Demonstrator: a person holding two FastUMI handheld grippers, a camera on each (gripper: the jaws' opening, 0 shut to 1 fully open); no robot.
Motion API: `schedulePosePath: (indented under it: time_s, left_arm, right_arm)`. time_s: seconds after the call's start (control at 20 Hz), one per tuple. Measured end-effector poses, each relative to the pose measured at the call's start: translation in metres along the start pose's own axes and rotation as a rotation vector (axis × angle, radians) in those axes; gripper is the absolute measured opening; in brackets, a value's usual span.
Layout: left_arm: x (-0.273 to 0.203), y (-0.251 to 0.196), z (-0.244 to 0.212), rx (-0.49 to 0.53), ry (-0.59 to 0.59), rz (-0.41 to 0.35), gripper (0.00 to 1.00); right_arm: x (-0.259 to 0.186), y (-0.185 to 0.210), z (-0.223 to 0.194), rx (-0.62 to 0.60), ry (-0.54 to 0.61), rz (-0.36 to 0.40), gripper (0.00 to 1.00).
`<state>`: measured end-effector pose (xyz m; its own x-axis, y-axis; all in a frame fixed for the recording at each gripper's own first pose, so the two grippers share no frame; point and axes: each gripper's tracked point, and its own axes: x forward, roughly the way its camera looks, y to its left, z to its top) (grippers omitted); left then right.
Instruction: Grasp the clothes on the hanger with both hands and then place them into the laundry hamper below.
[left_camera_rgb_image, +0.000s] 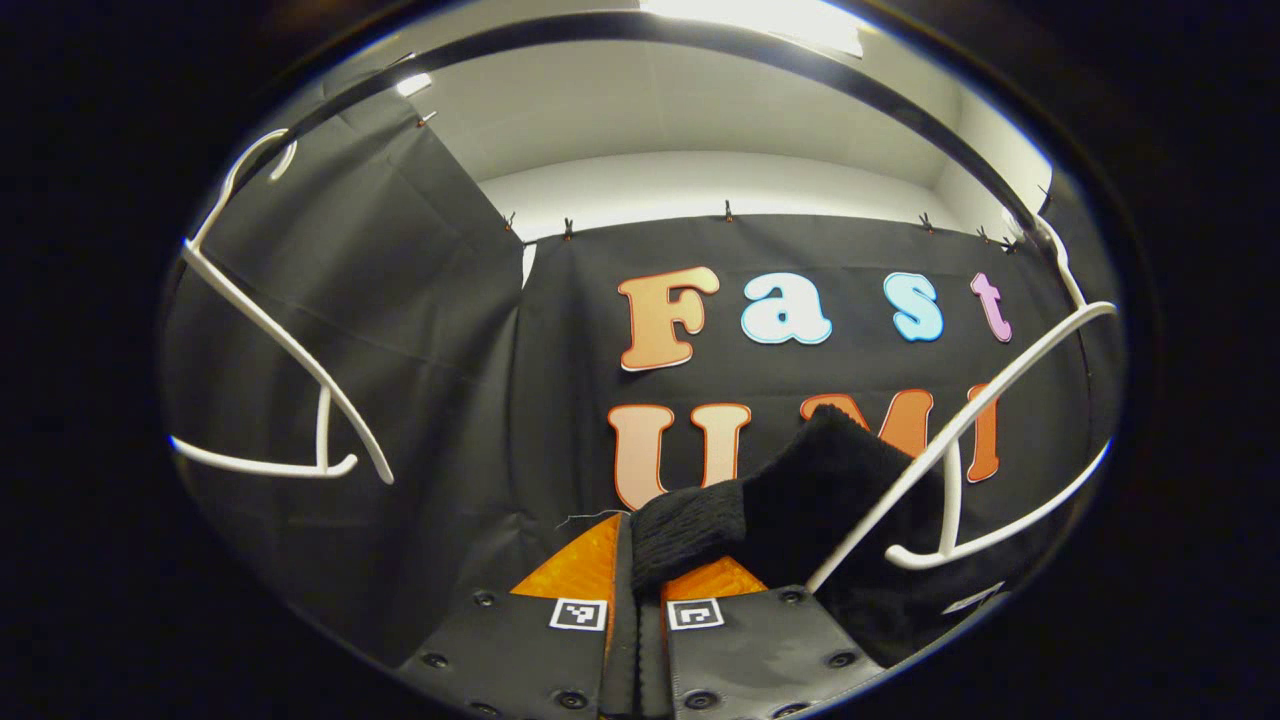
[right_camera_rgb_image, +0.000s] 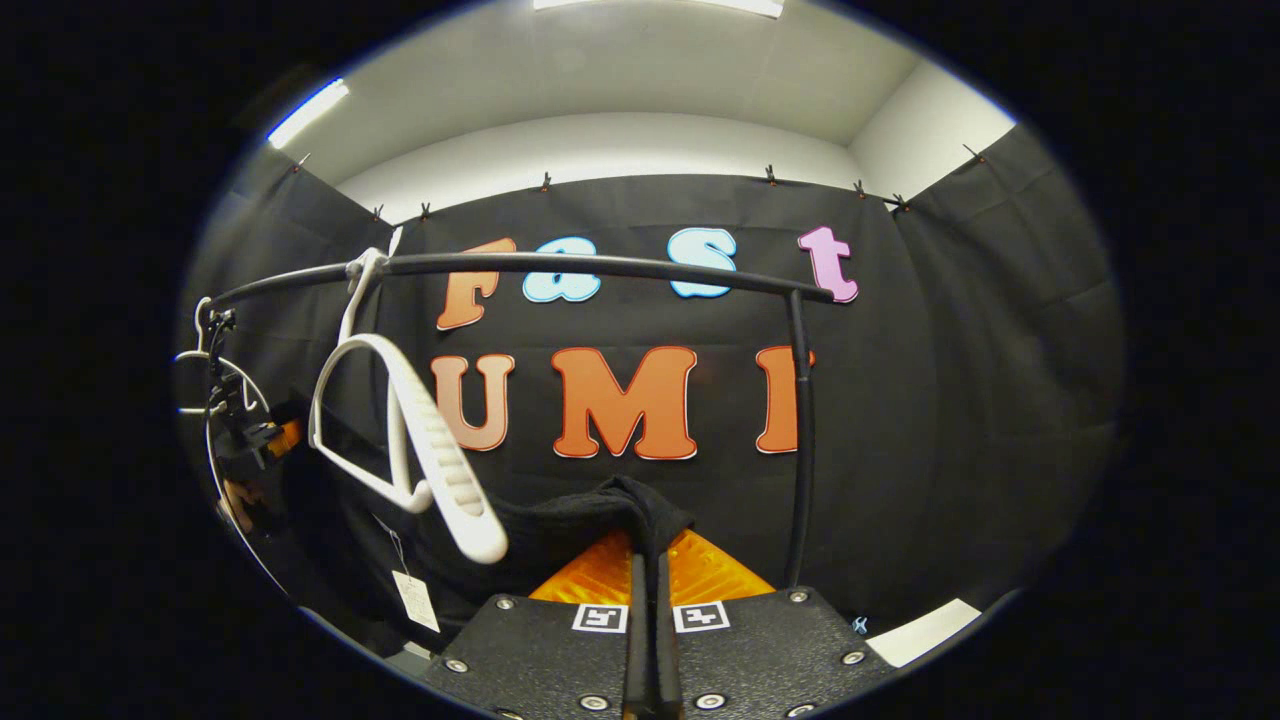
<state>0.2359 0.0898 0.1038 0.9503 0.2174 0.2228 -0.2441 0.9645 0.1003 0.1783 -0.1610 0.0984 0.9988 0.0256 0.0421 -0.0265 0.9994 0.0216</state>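
Both grippers have a hold of the black garment, and the job now is to get it clear of the white hanger and down to the hamper.

In the left gripper view, the left gripper has its fingers closed together on a ribbed edge of the cloth, which bunches up just ahead of them and lies against the hanger's sloping arm. In the right gripper view, the right gripper has its fingers pressed shut on a fold of the same dark cloth, with the hanger hanging from the black rail just to the side.

To do this well, keep both grips firm and move the hands together, so the cloth is not stretched between them. Draw it away from the hanger's arm before lowering, or it may catch and drag the hanger along the rail. Only then bring it down.
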Motion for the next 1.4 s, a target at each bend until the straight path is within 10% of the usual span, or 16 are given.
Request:
schedulePosePath:
  time_s: [1.4]
  left_arm:
    - [-0.143,0.012,-0.119,0.047,0.326,-0.11,0.08]
  right_arm:
    - [-0.057,0.186,-0.165,0.105,0.199,0.213,0.03]
